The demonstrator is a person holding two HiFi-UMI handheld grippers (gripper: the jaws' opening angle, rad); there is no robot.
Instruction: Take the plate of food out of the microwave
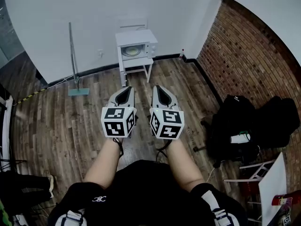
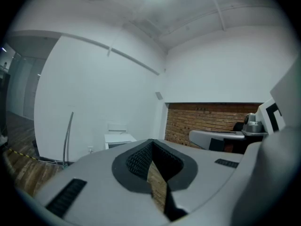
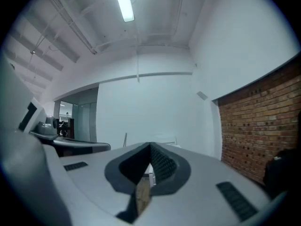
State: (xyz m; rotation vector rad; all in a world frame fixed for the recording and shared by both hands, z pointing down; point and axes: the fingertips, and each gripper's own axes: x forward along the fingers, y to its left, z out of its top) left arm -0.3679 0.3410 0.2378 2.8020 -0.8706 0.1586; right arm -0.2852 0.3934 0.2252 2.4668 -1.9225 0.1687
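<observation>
Wooden floor [image 1: 70, 121] fills the head view, looking steeply down over the person's forearms. The left claw [image 1: 126, 91] and right claw [image 1: 160, 92] are held side by side, pointing forward, both closed to a tip and holding nothing. Well ahead, against a white wall, a white microwave [image 1: 137, 44] sits on a small white desk [image 1: 136, 64]. A pale round shape behind its door glass is probably the plate [image 1: 131, 51] of food, so the door looks closed, though that is hard to confirm from this far. A brick wall [image 1: 249, 55] runs along the right. In the left gripper view, the left claw [image 2: 151, 142] has its ribbed pads pressed together with nothing between them. The microwave [image 2: 117, 140] shows small and far off, just left of the tip. In the right gripper view, the right claw [image 3: 150, 147] is likewise fully closed and empty, and hides most of what lies ahead. The step in hand appears to be the approach. It would go best by walking straight up to the desk, stopping square to the door, then spreading one claw to pull the door open before reaching for the plate's rim, keeping the plate level on the way out.
</observation>
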